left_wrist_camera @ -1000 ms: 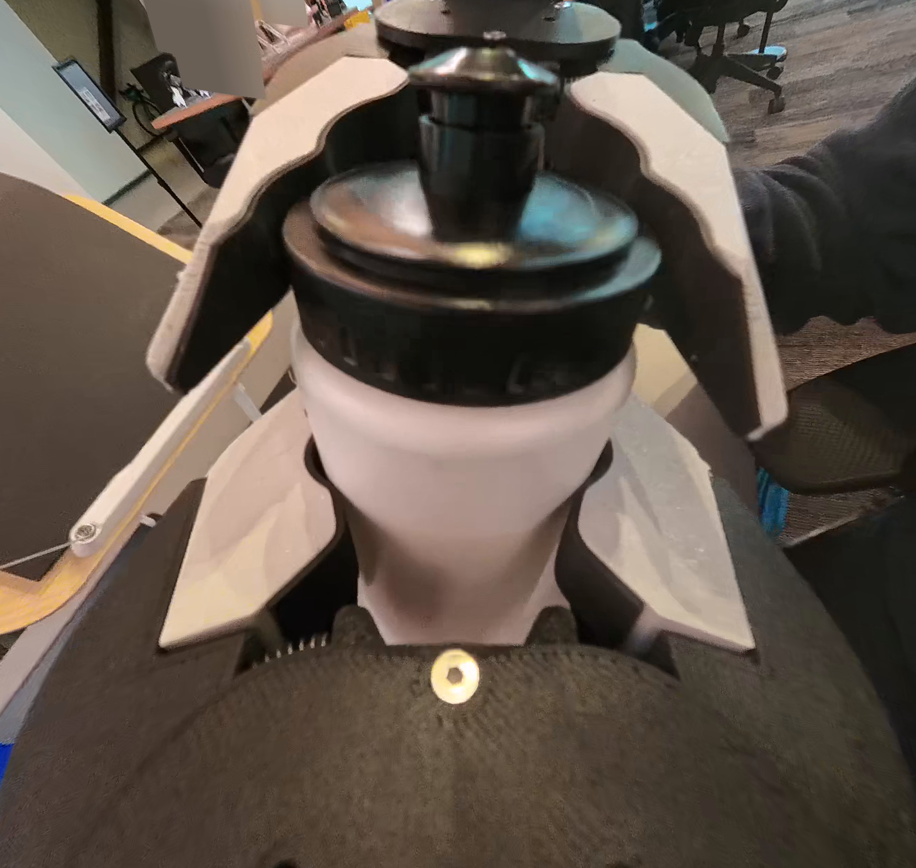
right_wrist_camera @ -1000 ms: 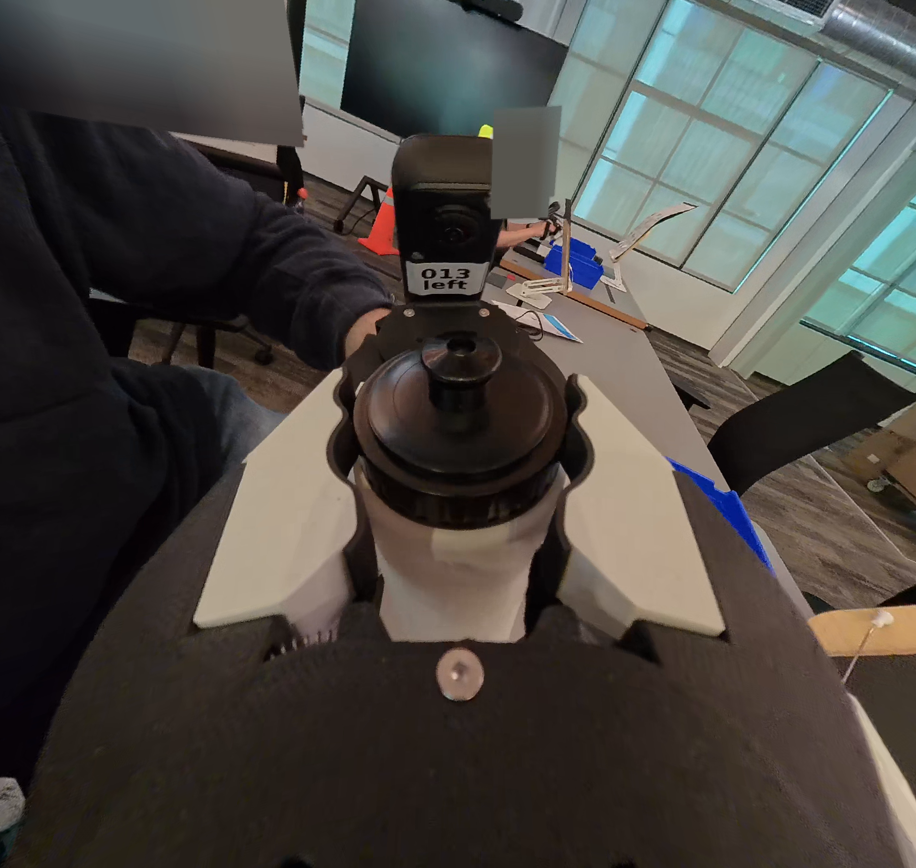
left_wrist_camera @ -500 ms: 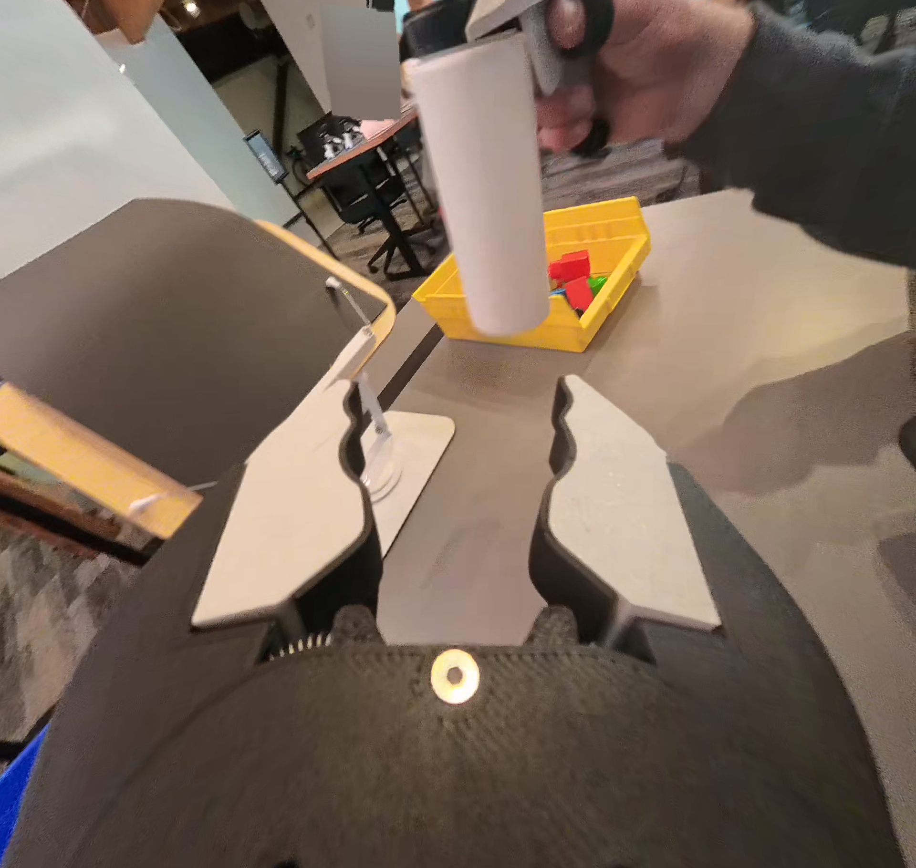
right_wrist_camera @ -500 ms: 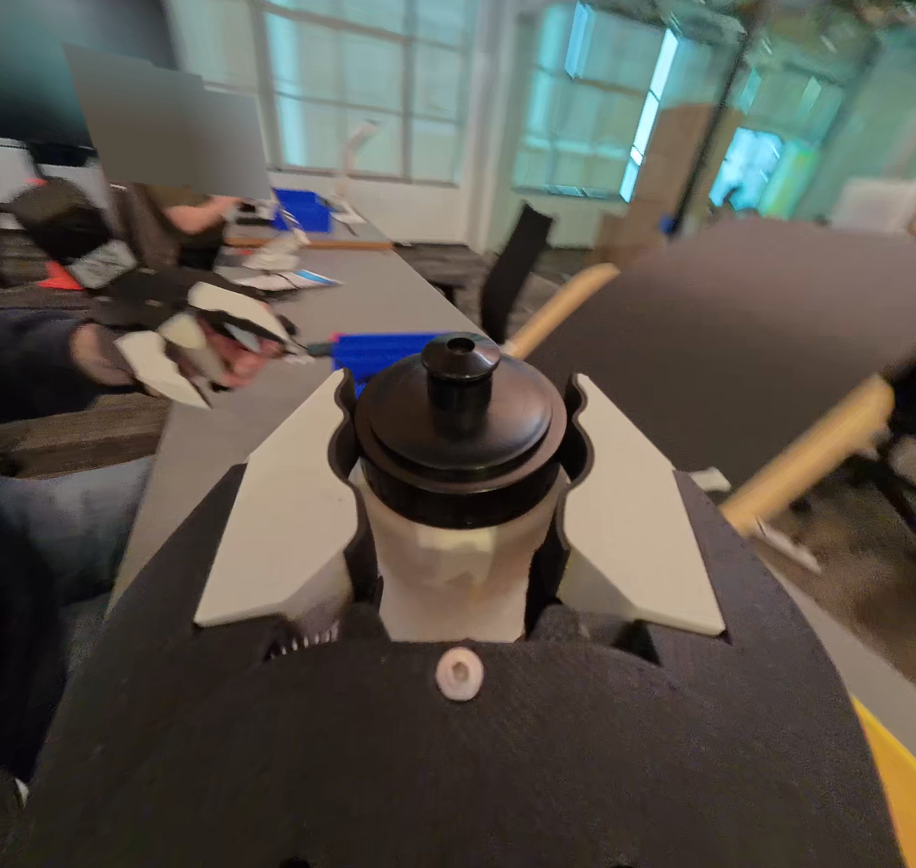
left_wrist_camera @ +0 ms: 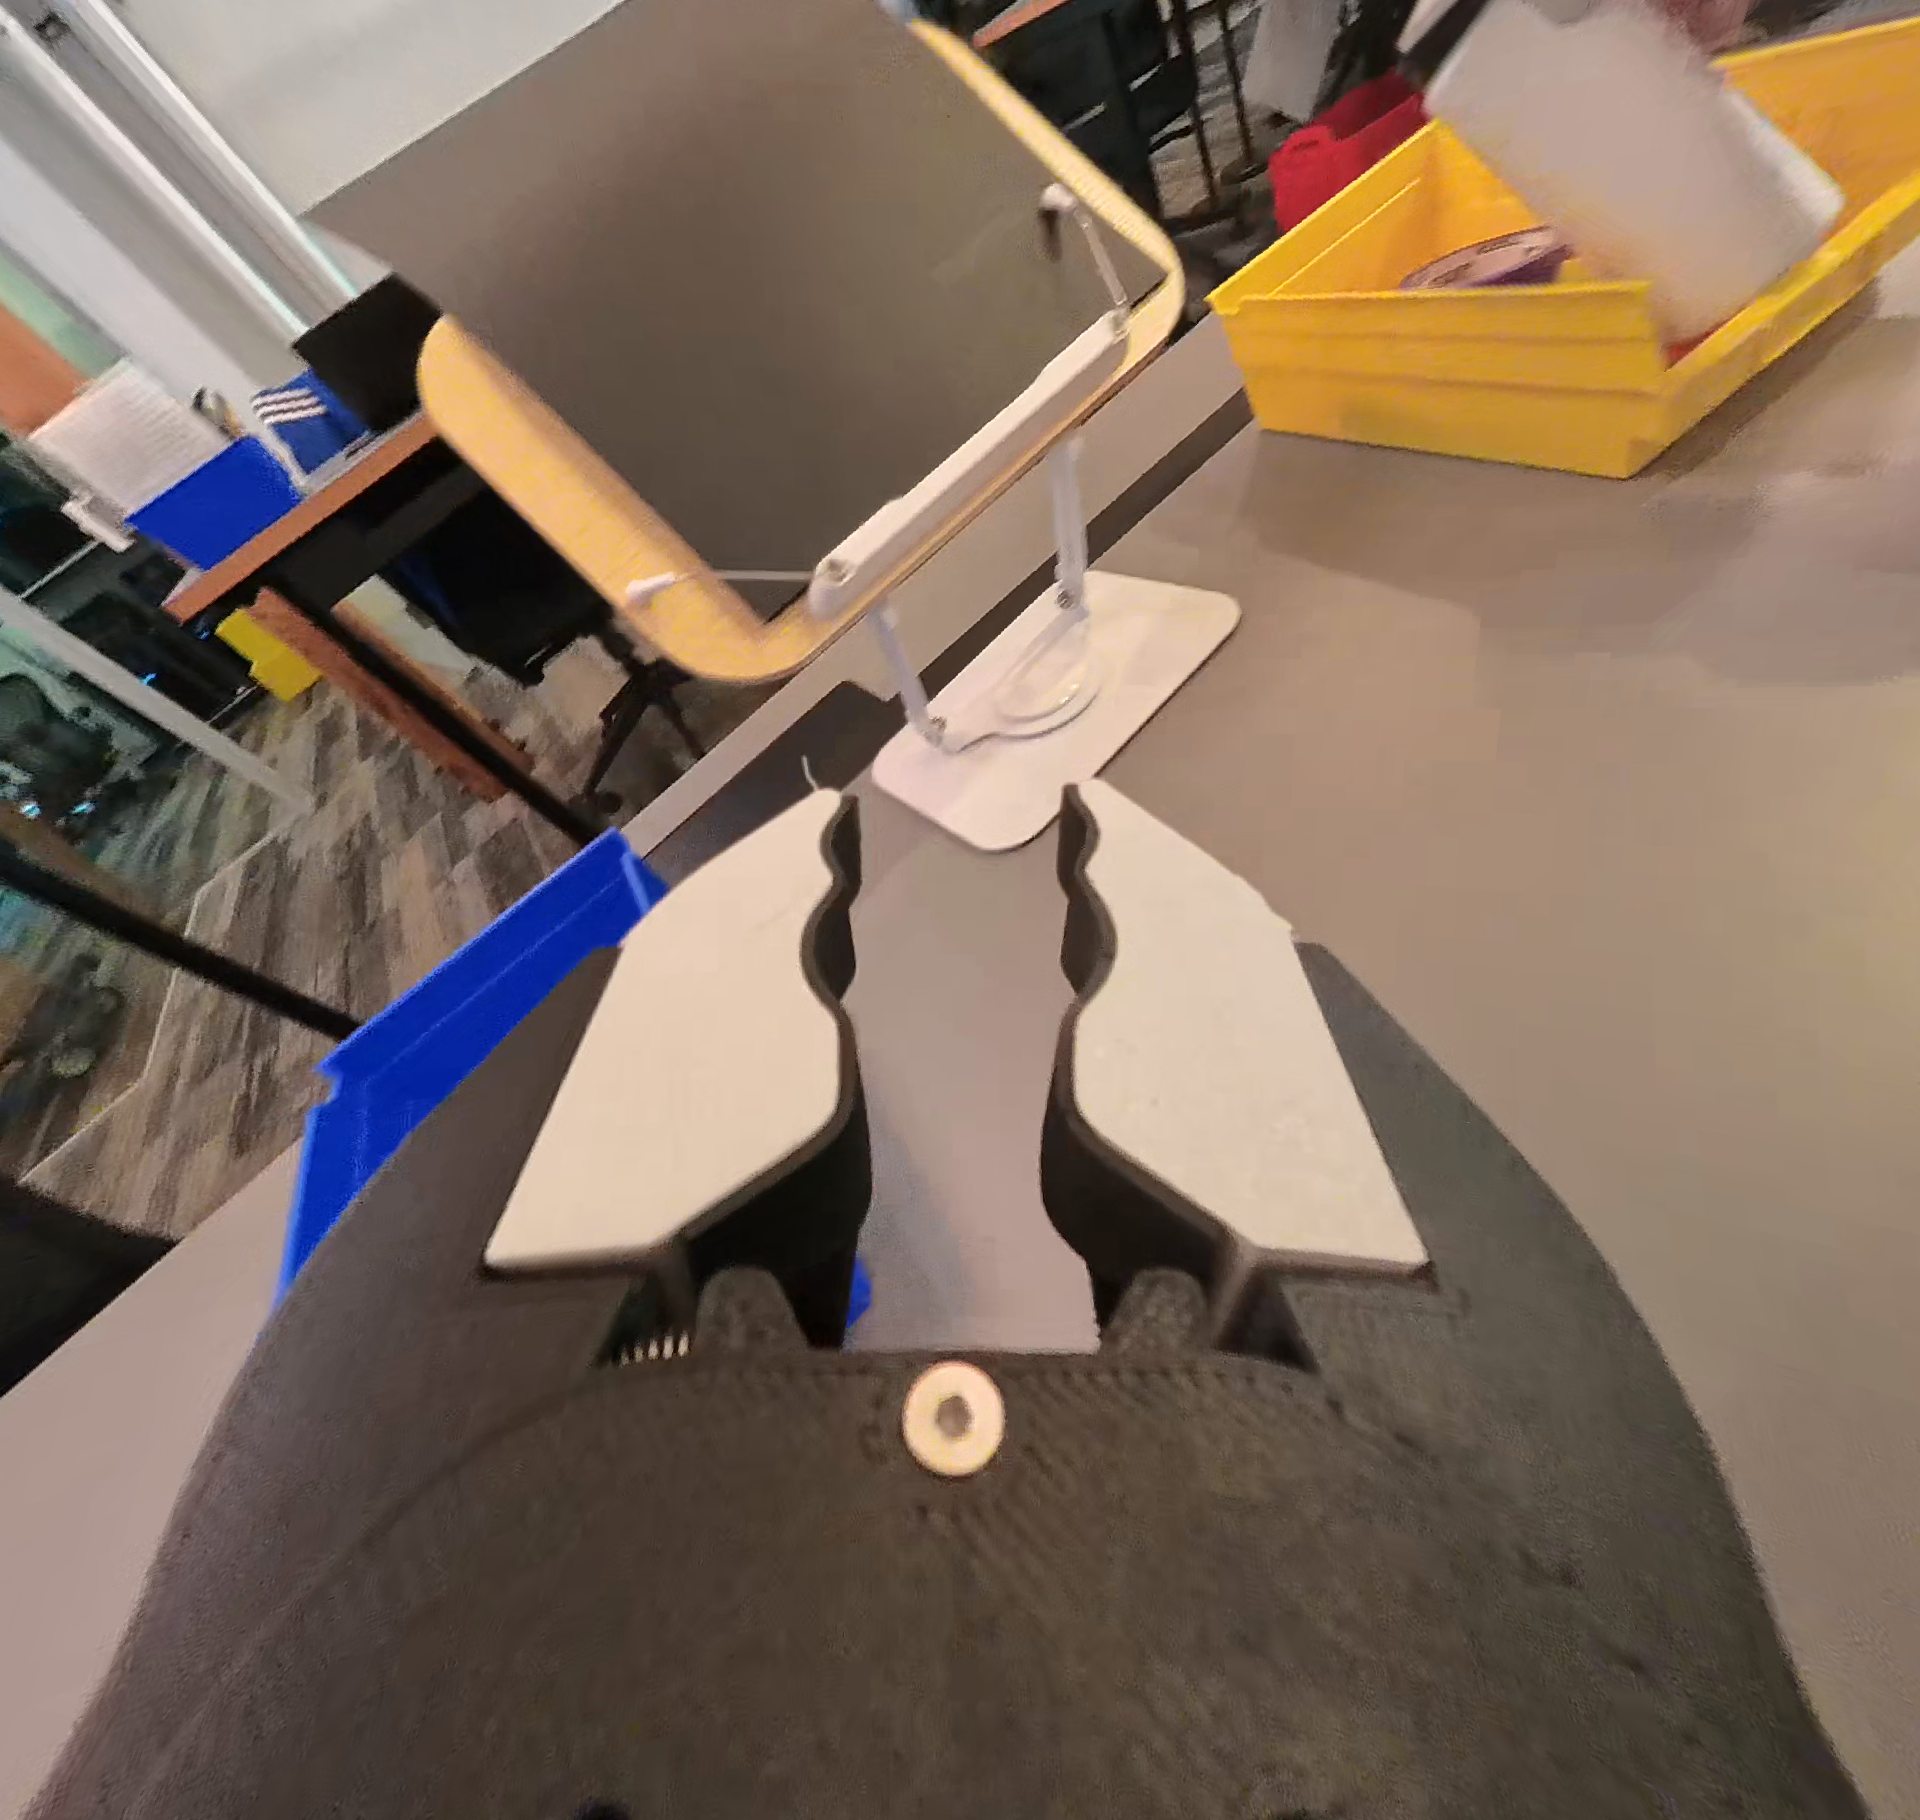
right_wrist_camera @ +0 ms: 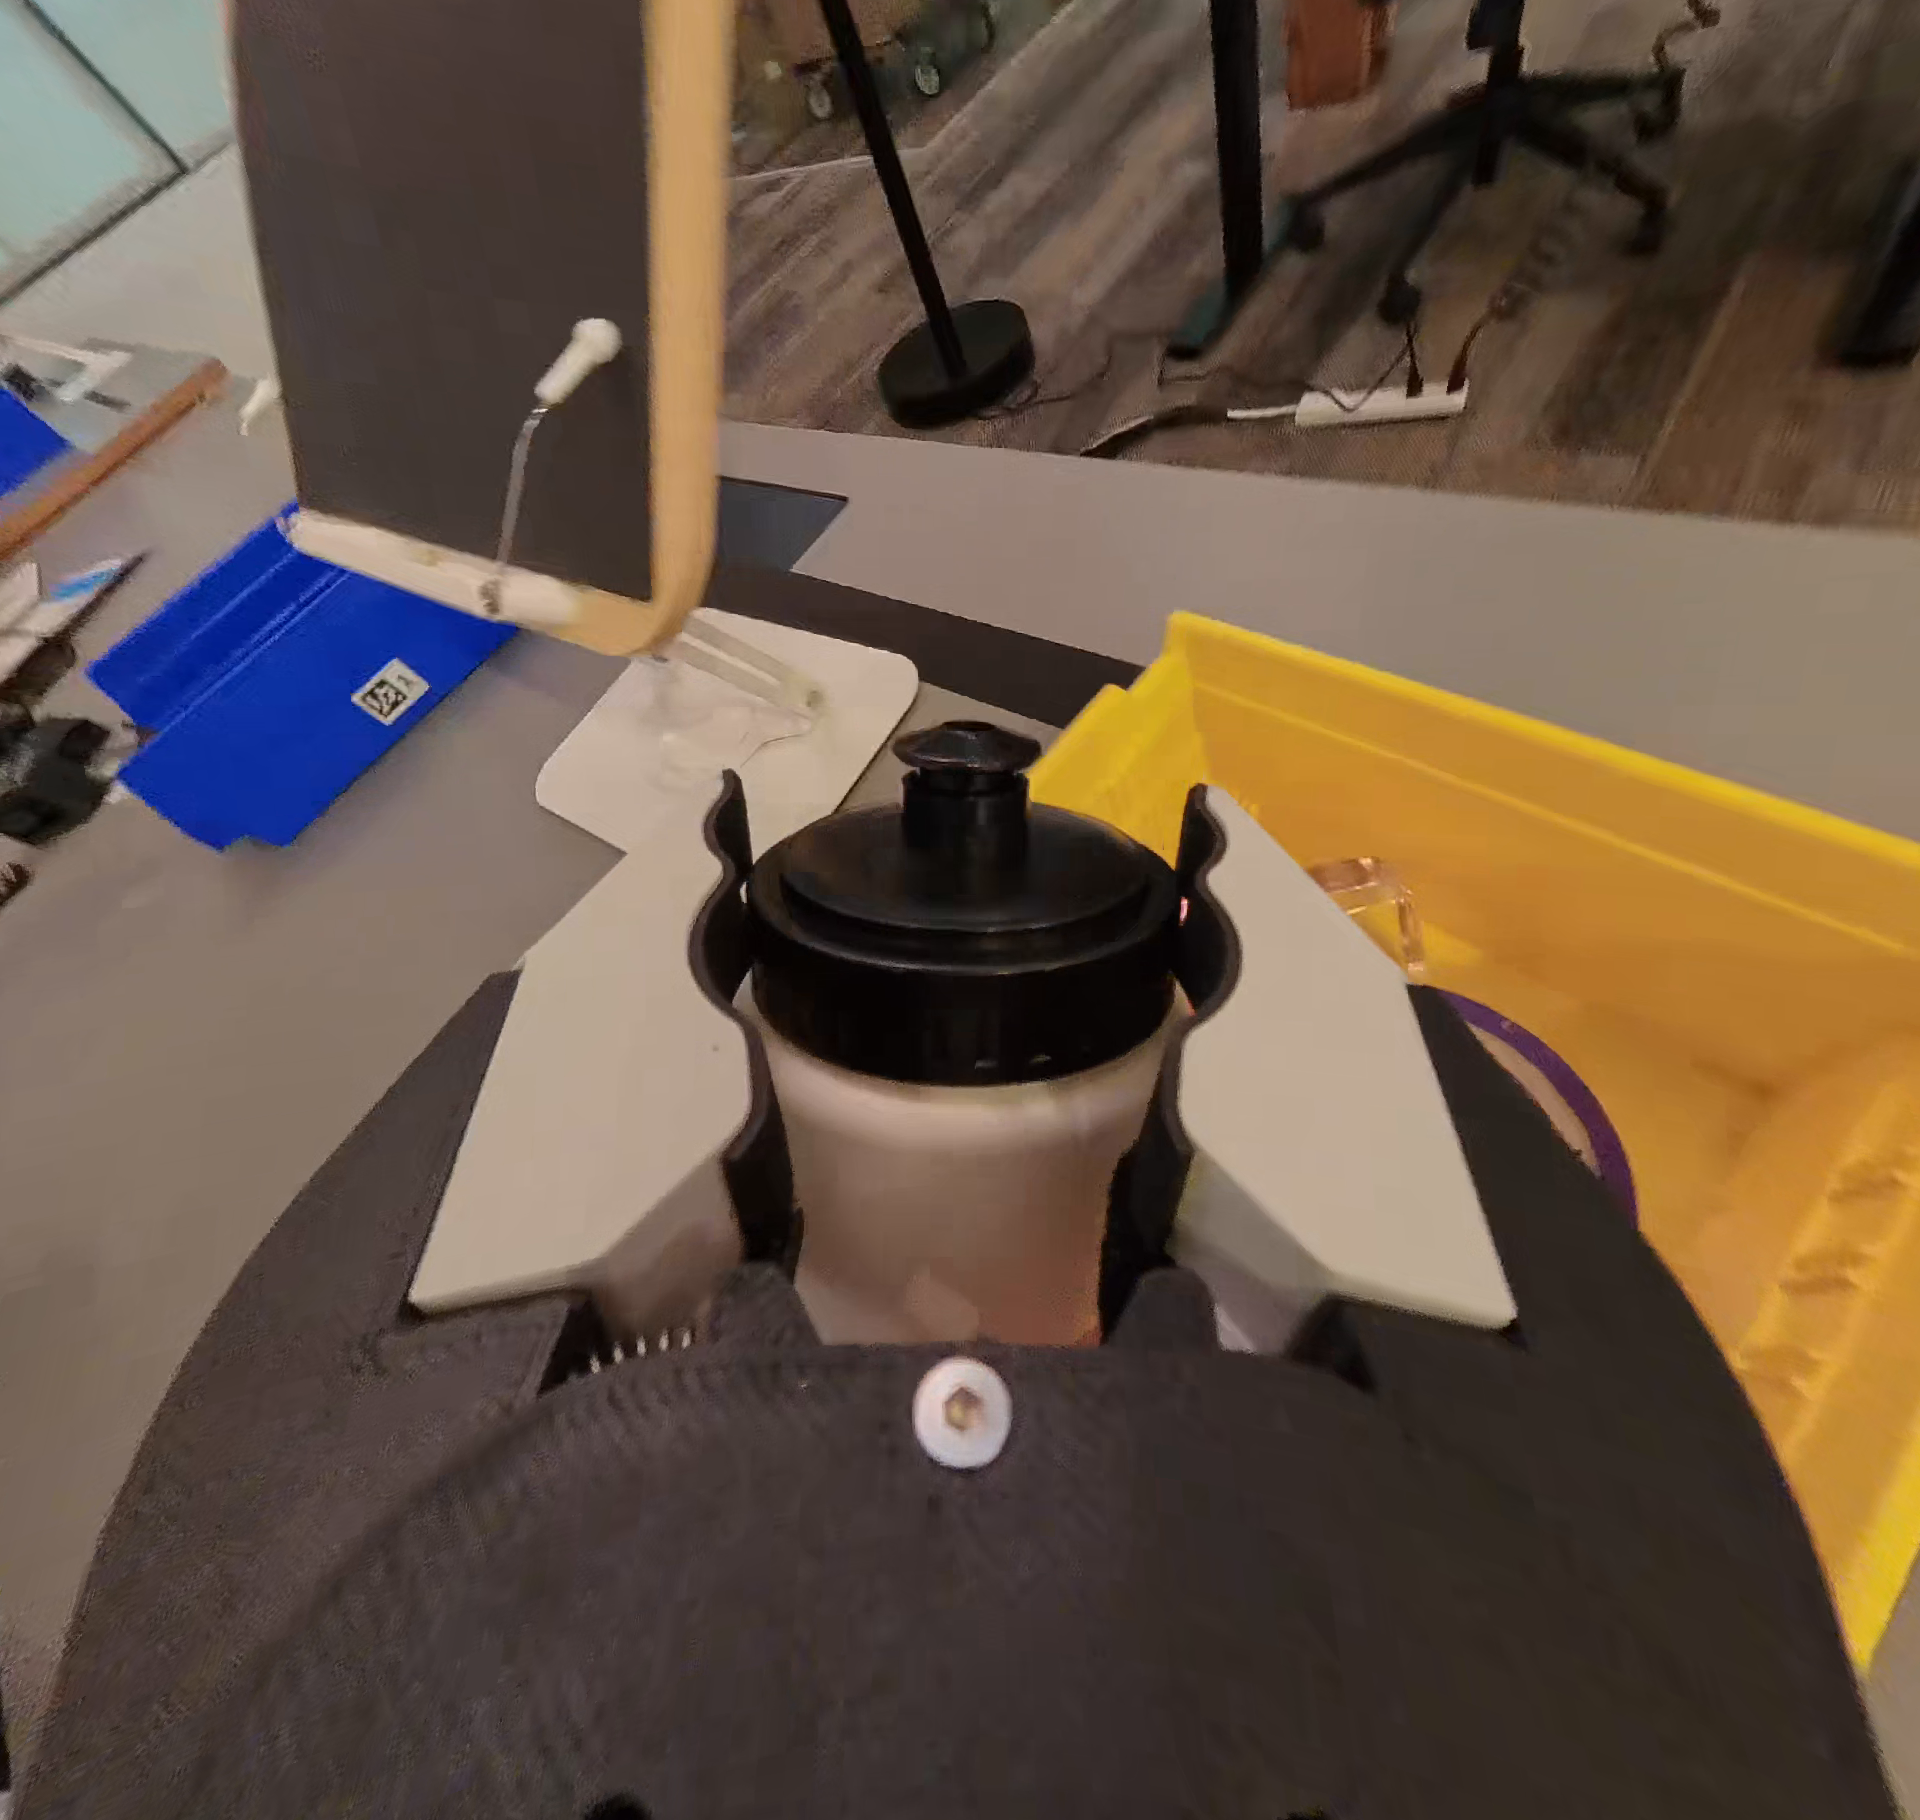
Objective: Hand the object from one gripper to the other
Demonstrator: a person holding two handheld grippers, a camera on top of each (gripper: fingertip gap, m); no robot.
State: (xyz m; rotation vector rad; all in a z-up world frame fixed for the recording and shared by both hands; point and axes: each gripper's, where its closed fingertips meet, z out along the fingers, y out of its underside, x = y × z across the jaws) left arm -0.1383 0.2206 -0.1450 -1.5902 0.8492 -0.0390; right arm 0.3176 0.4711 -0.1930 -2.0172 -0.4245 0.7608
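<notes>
My right fingers (right_wrist_camera: 961, 939) are clamping the bottle (right_wrist_camera: 951, 1136) below its cap; probably light, slick plastic. Left fingers (left_wrist_camera: 956, 897) gaping, empty, bottle at two o'clock.

The bottle (right_wrist_camera: 956, 1126) has a matt, milky white plastic body and a glossy black plastic cap (right_wrist_camera: 961, 923) with fine ribbing around its rim. The right tongs (right_wrist_camera: 961, 897) holding it have smooth, pale grey matt fingers (right_wrist_camera: 613, 1074) edged in black, set in a rough, layered black plastic shell with a shiny metal screw. The empty left tongs (left_wrist_camera: 956, 897) show the same finish, their fingers (left_wrist_camera: 707, 1053) faintly grainy. The bench (left_wrist_camera: 1558, 835) is smooth, matt grey. The yellow bin (right_wrist_camera: 1558, 835) and blue bin (right_wrist_camera: 260, 690) are smooth moulded plastic with a slight sheen. The dark panel (left_wrist_camera: 727, 243) looks matt, with a light wood-like rim.
</notes>
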